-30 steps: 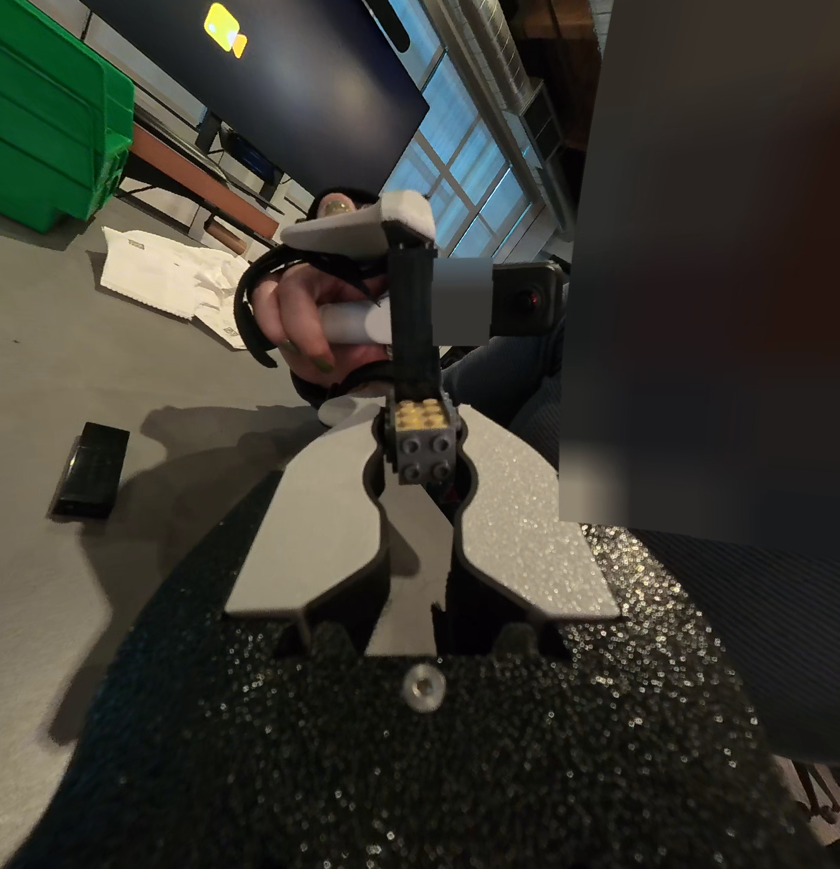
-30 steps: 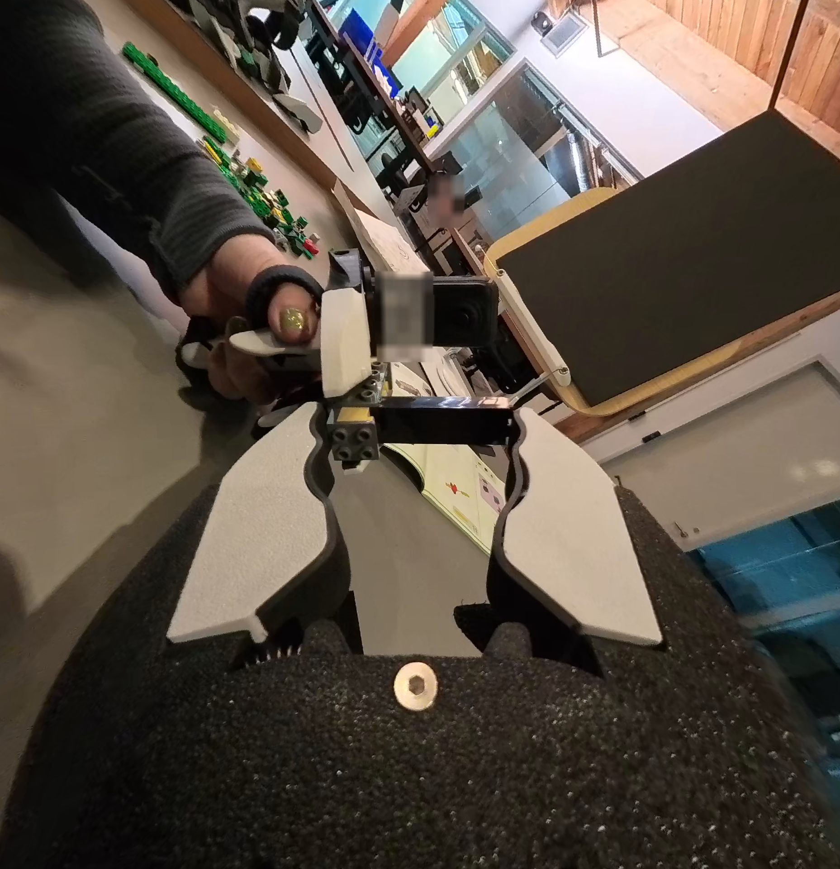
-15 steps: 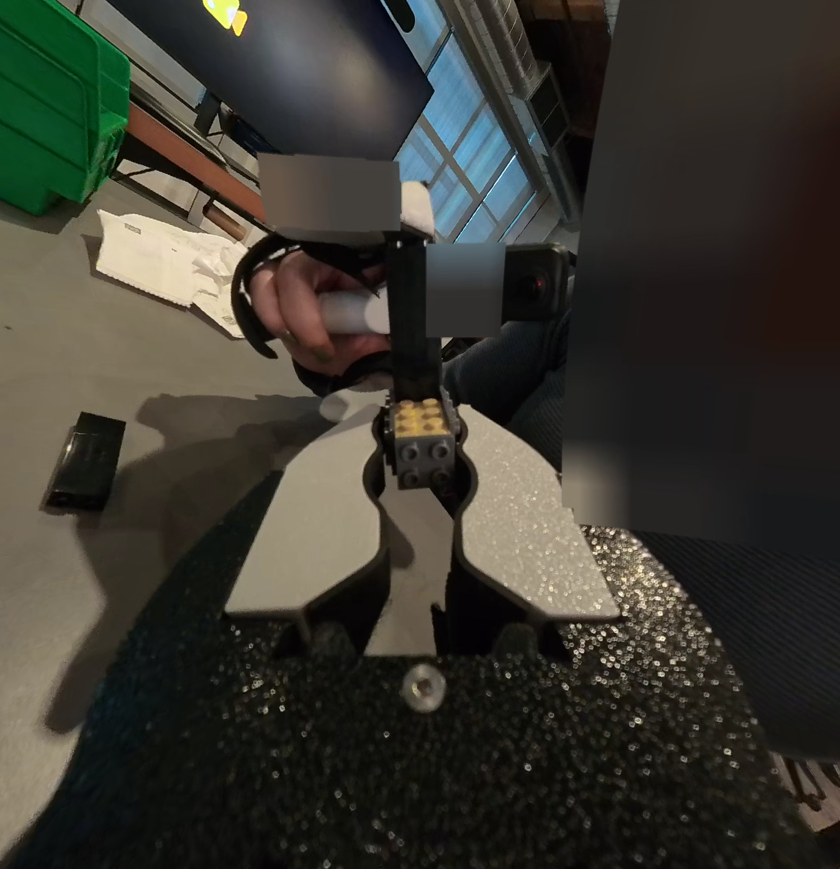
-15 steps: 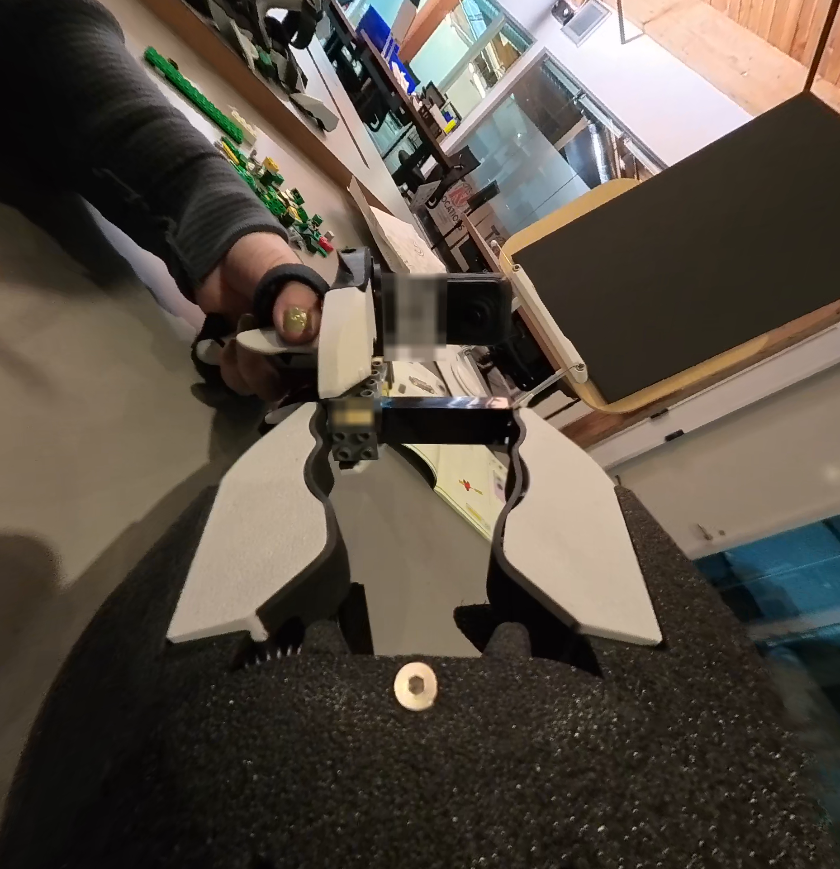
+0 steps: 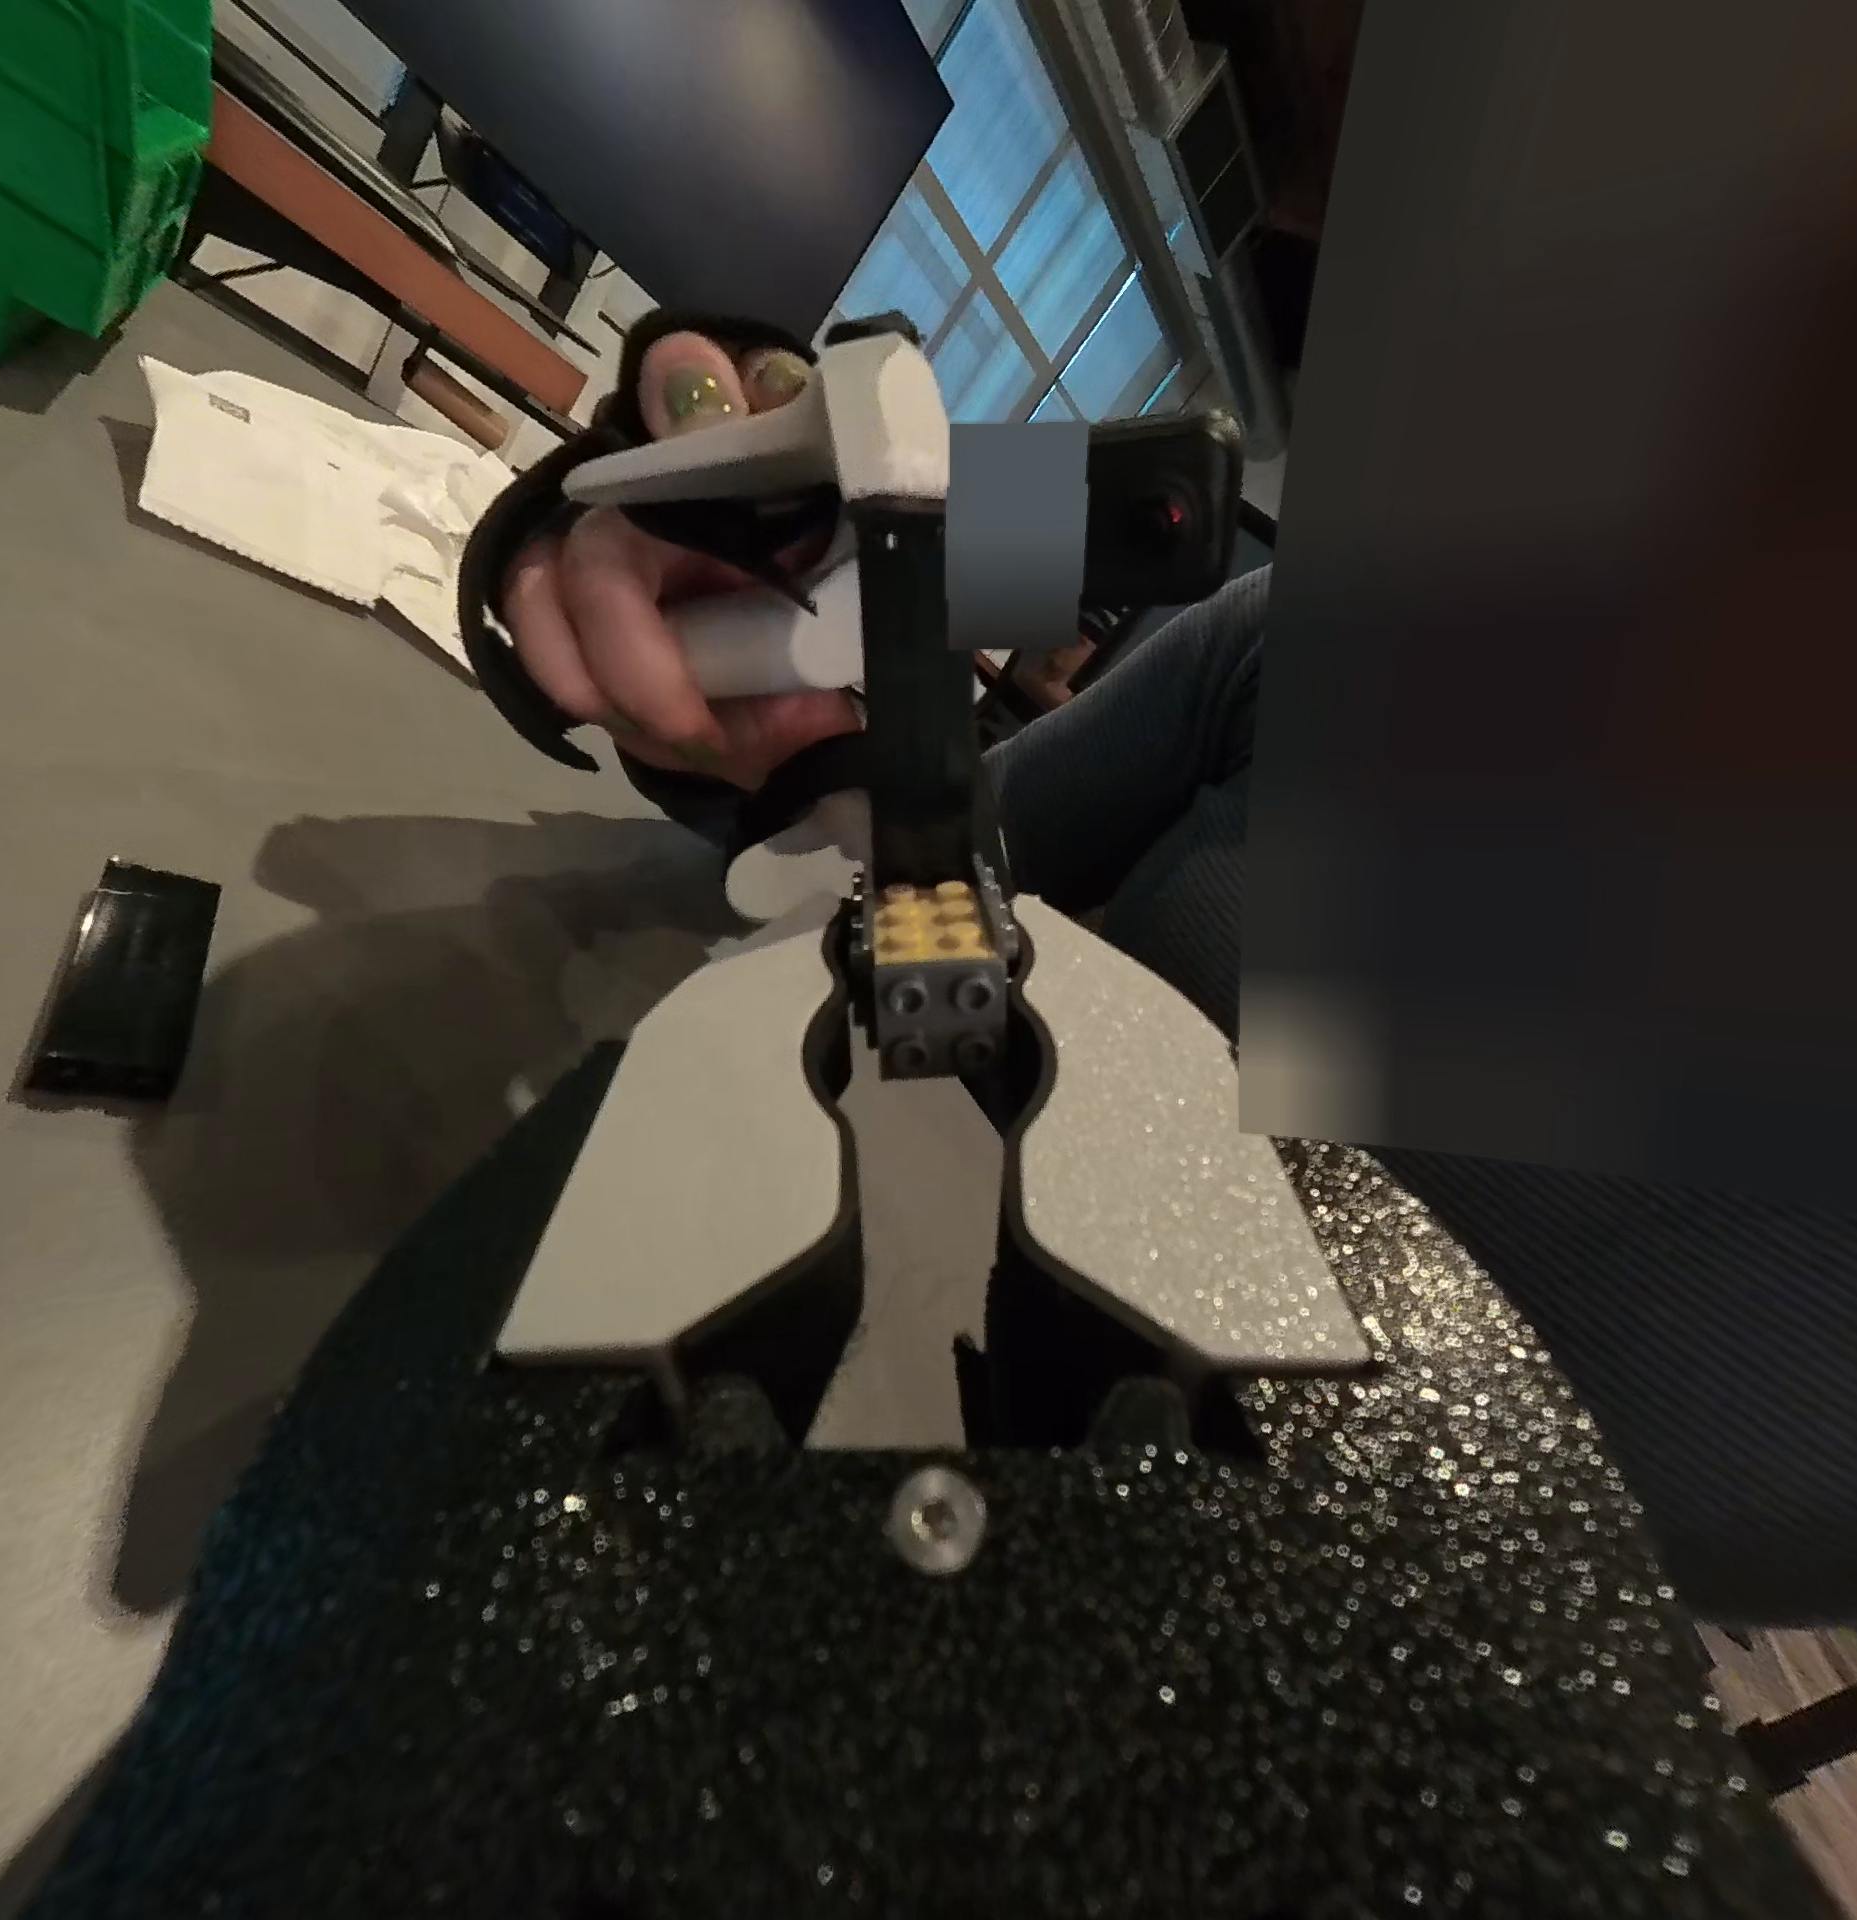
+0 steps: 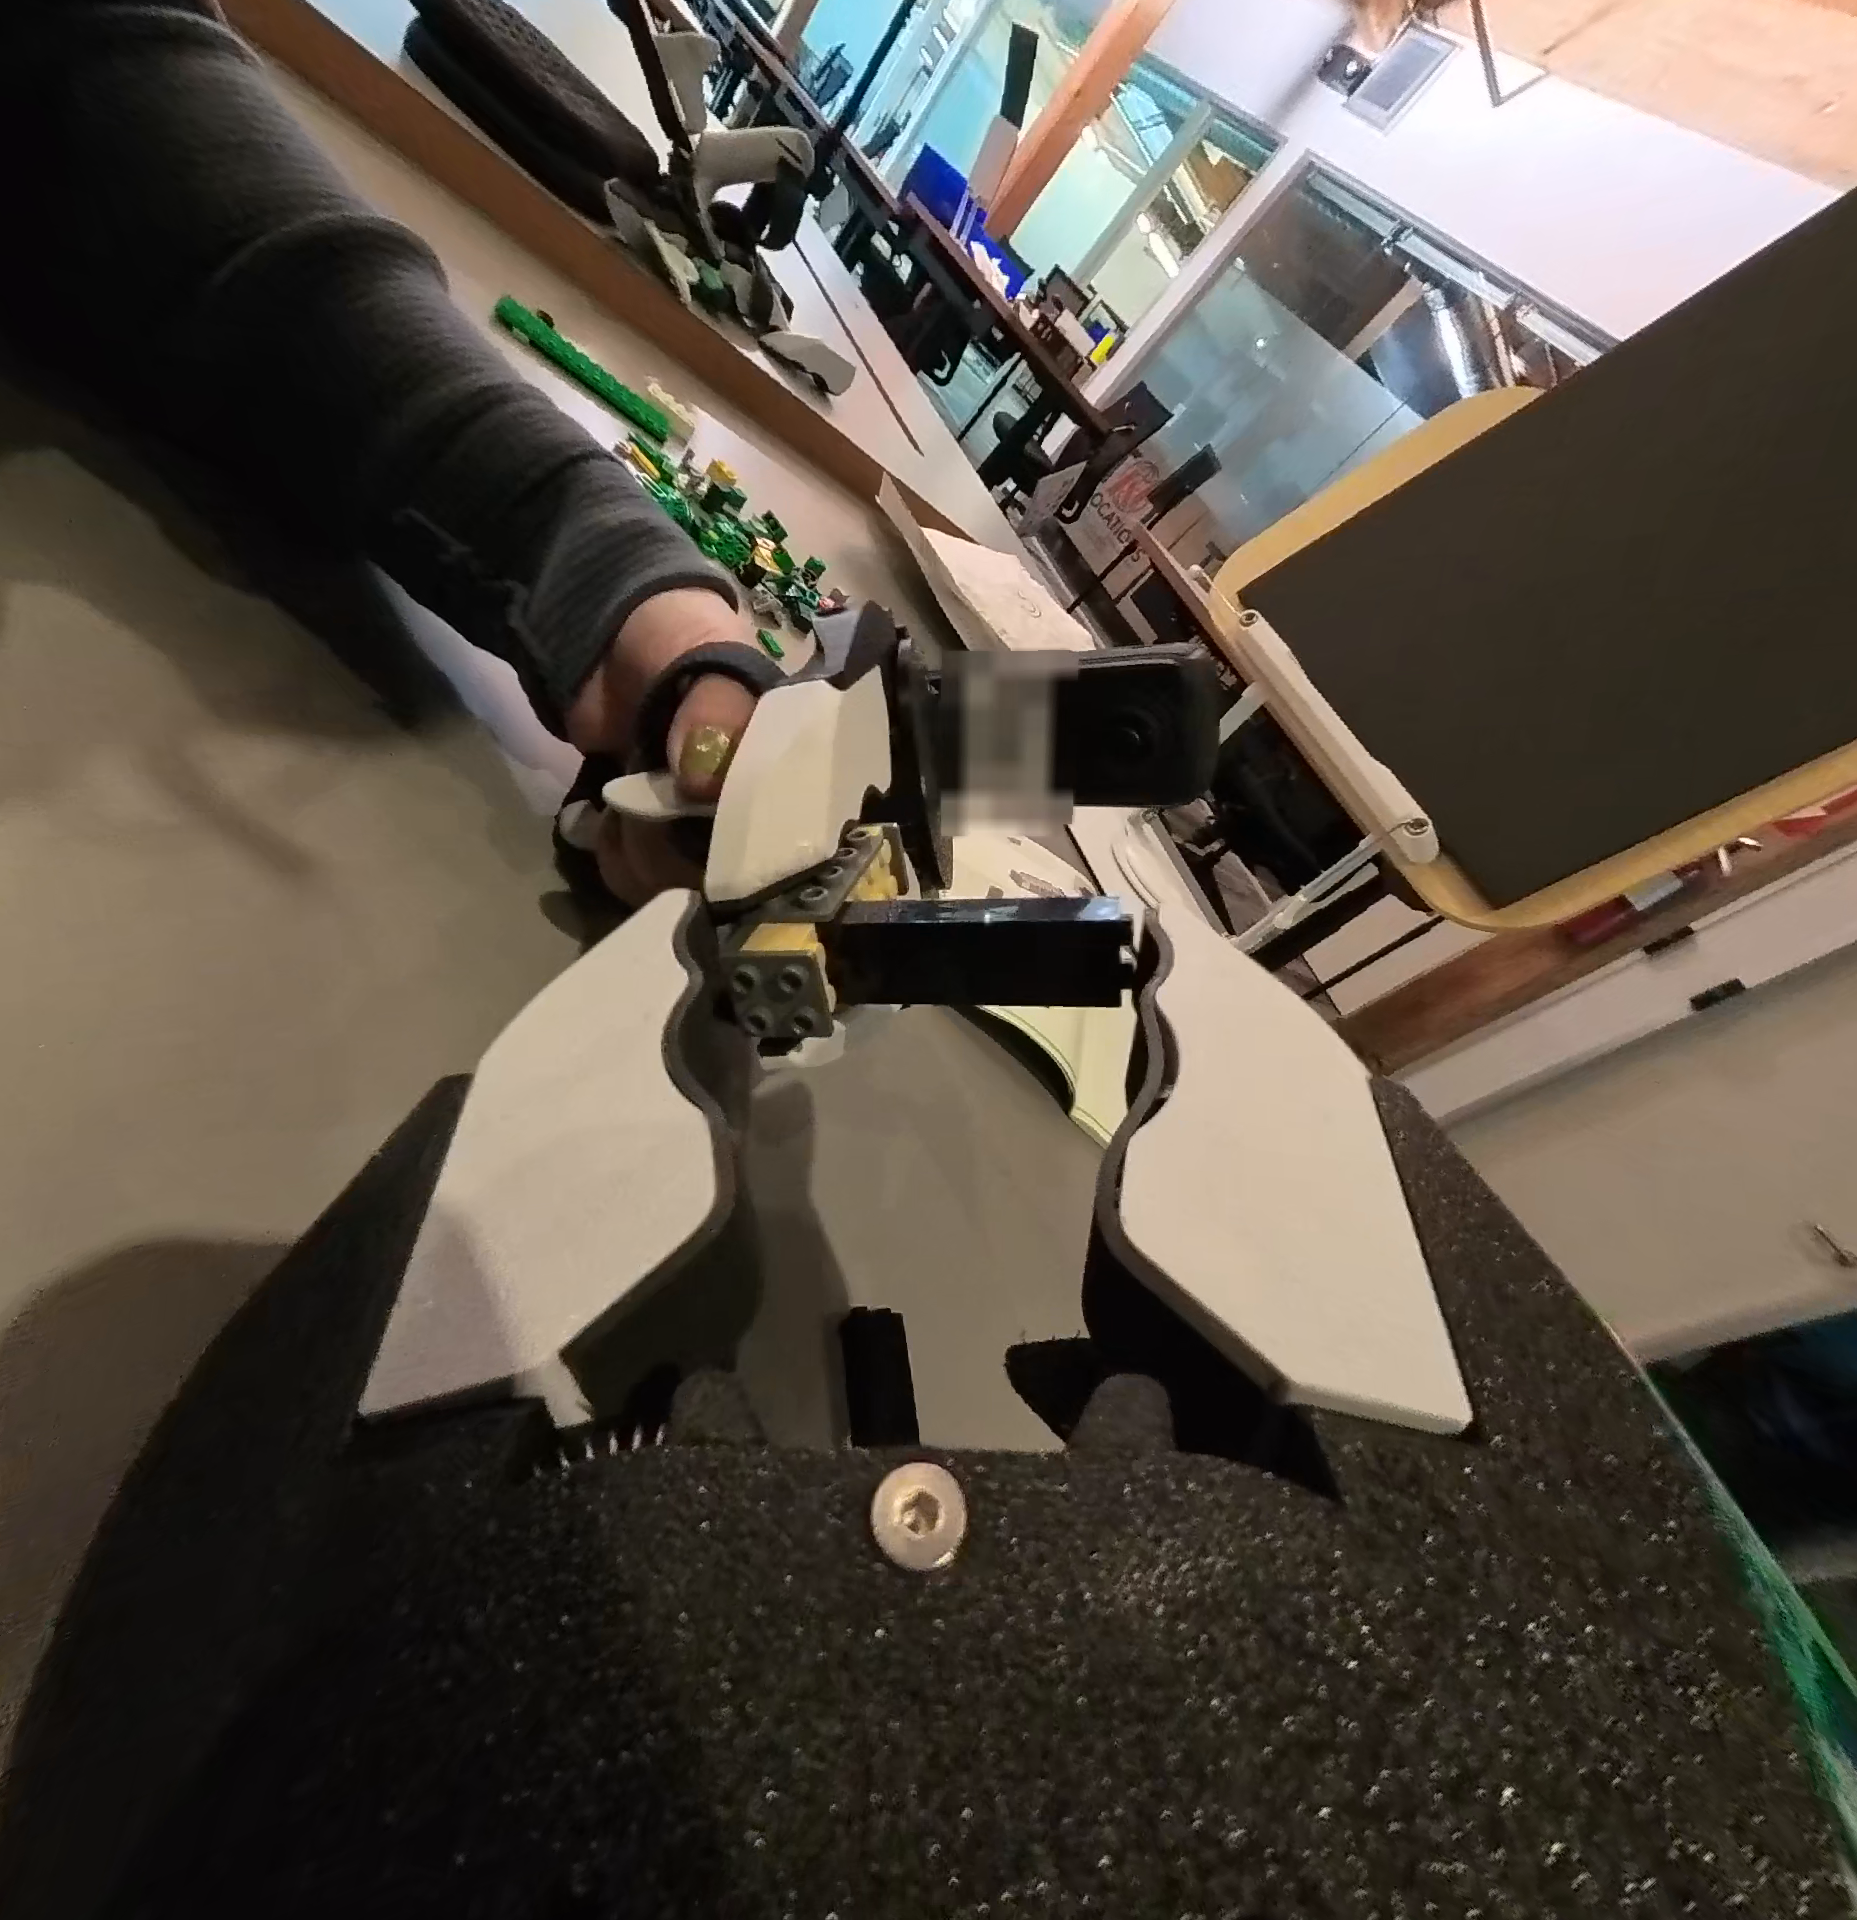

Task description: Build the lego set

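Left gripper (image 5: 929, 1023): pinching small dark-grey studded lego block with tan top plate (image 5: 936, 997) at fingertips, frame centre. Long black lego beam (image 5: 919, 707) extending toward 12 o'clock from block. Right gripper (image 6: 924, 966): gripping same black beam (image 6: 981, 951) lengthwise between spread fingers. Grey tabletop (image 5: 228, 727) lying beneath; black rectangular piece (image 5: 124, 987) lying at 9 o'clock. Loose green lego pieces (image 6: 726, 520) sitting at 11 o'clock, right wrist view.

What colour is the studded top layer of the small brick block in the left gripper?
Tan yellow, on a dark grey block; clearest in the left wrist view.
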A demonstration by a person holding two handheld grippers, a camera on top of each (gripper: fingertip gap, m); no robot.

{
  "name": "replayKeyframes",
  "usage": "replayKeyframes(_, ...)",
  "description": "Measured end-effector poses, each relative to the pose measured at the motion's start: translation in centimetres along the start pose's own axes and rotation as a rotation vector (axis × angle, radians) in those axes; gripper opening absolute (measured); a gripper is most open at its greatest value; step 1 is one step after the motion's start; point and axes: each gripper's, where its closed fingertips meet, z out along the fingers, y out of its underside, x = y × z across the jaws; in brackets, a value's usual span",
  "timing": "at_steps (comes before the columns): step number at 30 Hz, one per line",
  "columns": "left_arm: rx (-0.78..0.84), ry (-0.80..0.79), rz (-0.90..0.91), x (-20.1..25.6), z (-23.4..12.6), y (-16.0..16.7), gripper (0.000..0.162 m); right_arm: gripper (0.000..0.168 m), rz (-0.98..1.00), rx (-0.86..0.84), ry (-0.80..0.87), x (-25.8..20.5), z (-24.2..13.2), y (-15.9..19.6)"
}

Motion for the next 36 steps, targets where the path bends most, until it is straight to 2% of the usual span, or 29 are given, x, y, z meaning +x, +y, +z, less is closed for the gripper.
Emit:
replayKeyframes(8, 0.020, -0.013, 0.010, -0.1, -0.1, -0.3, 0.025, 0.077, -0.010, 0.005, 0.022, 0.2, 0.0, -0.2)
replayKeyframes(10, 0.076, -0.070, 0.042, -0.7, -0.5, -1.1, 0.025, 0.097, 0.083, 0.024, 0.014, 0.5, -0.1, -0.2)
replayKeyframes(12, 0.143, -0.150, 0.123, -1.3, -1.2, -2.1, 0.025, 0.104, 0.242, 0.067, 0.000, 1.3, -0.5, -0.1)
replayKeyframes(15, 0.178, -0.354, 0.261, -2.8, -2.4, -3.1, 0.025, 0.094, 0.458, 0.201, 0.009, 3.3, -2.0, -0.5)
replayKeyframes(18, 0.189, -0.539, 0.412, -3.6, -3.5, -3.8, 0.025, 0.076, 0.607, 0.212, 0.085, 5.2, -2.7, 0.9)
replayKeyframes(19, 0.168, -0.557, 0.454, -3.5, -3.4, -3.7, 0.026, 0.069, 0.639, 0.179, 0.098, 5.4, -2.6, 1.7)
replayKeyframes(21, 0.125, -0.547, 0.502, -3.3, -2.7, -3.3, 0.026, 0.068, 0.697, 0.156, 0.044, 4.7, -2.0, 2.1)
replayKeyframes(25, 0.089, -0.494, 0.490, -3.0, -1.9, -2.7, 0.026, 0.062, 0.767, 0.193, -0.103, 3.0, -1.0, 1.1)
replayKeyframes(28, 0.076, -0.499, 0.475, -3.2, -1.8, -2.6, 0.026, 0.053, 0.733, 0.181, -0.114, 2.5, -0.7, 0.9)
replayKeyframes(30, 0.054, -0.562, 0.489, -3.9, -2.1, -2.5, 0.026, 0.051, 0.730, 0.170, -0.090, 2.7, -0.7, 0.9)
replayKeyframes(36, -0.063, -1.061, 0.696, -6.8, -6.0, -3.4, 0.026, 0.042, 0.898, 0.026, 0.243, 6.7, -2.1, 2.7)
